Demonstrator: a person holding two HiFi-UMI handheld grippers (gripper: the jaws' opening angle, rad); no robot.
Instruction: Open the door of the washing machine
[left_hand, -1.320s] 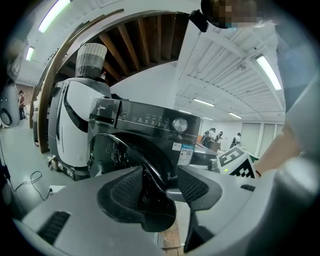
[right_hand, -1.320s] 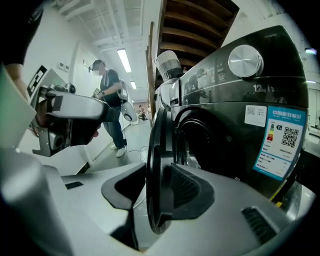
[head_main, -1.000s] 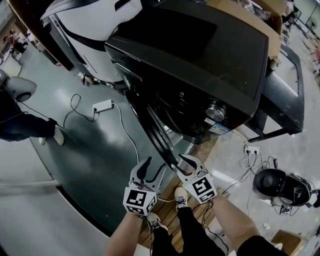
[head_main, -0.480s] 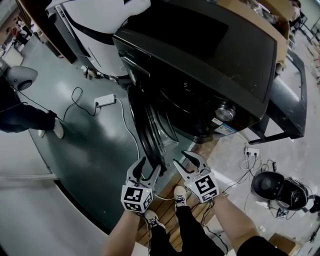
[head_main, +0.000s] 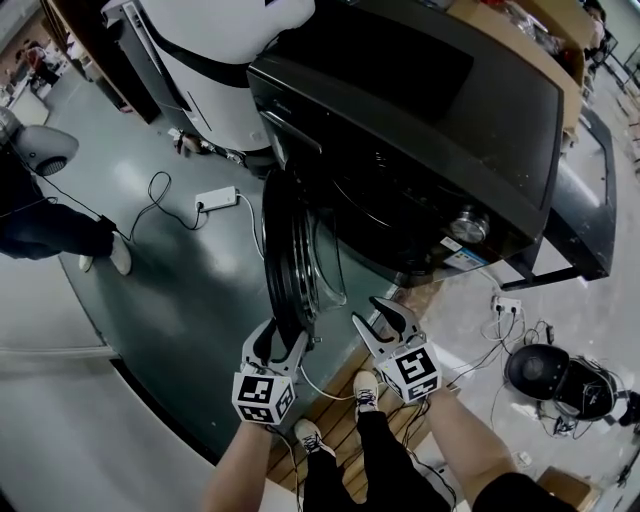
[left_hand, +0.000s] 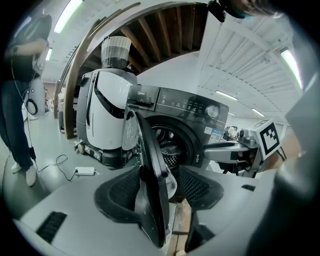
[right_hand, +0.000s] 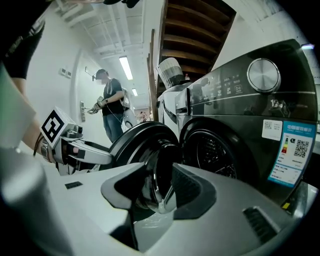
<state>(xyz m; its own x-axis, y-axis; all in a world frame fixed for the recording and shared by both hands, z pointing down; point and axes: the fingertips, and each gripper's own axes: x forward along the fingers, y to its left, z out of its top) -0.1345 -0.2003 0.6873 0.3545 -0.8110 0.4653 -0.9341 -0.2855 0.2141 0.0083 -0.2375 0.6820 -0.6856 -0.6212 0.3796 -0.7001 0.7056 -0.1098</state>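
Observation:
The black washing machine (head_main: 420, 120) stands ahead with its round door (head_main: 285, 250) swung out, edge-on to me. My left gripper (head_main: 279, 340) straddles the door's lower rim. In the left gripper view the door edge (left_hand: 150, 200) runs between the two pads (left_hand: 117, 192) with a gap on each side; these jaws have just been opening. The drum opening (left_hand: 170, 147) shows behind. My right gripper (head_main: 385, 318) hangs open beside the door, holding nothing. Past its jaws I see the door's glass bowl (right_hand: 157, 185) and the drum (right_hand: 215, 155).
A white appliance (head_main: 220, 60) stands left of the machine. A power strip (head_main: 217, 199) with cable lies on the green floor. Another person (head_main: 40, 240) stands at the left. A helmet-like device (head_main: 545, 370) and cables lie at the right. My feet (head_main: 362, 390) rest on a wooden pallet (head_main: 345, 425).
The door has swung from nearly shut to wide open, toward the left. My left gripper moved left and down with its rim. The right gripper has hardly moved.

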